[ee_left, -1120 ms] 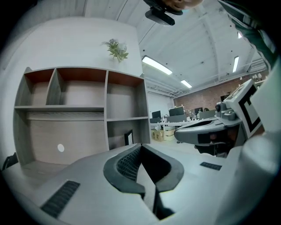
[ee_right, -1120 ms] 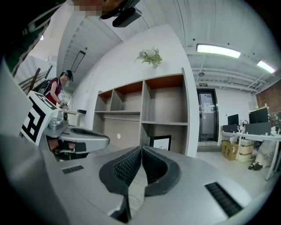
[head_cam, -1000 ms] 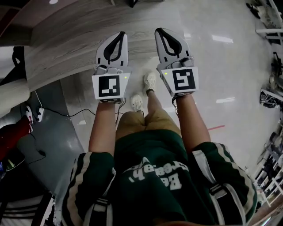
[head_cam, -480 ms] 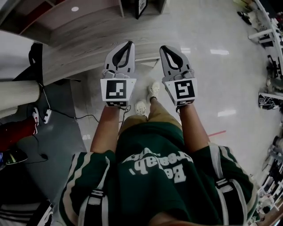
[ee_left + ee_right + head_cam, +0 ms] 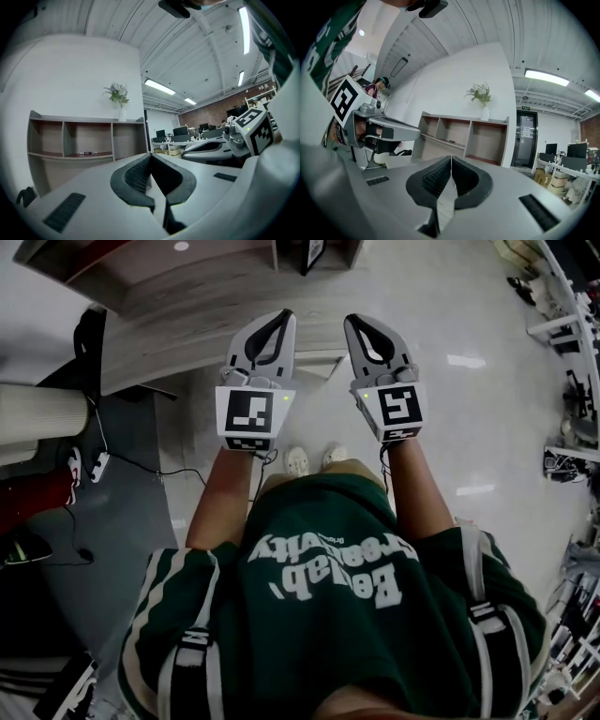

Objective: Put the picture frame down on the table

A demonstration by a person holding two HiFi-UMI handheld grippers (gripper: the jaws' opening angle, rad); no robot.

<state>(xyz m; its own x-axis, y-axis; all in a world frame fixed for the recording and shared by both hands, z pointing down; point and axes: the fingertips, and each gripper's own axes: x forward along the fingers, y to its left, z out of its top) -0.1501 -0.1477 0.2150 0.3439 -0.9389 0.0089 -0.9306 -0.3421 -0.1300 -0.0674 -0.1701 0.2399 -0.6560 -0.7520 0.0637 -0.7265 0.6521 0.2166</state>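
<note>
Standing with left gripper and right gripper both closed tight on nothing. No picture frame visible anywhere. Probably either finished already or not begun.

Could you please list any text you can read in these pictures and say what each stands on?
"Beelab": upside down on the person's green shirt; the second word, perhaps "Creatify", is unclear.
Green sign above the door: too small to read.
Sheet on the door: too small to read.
</note>
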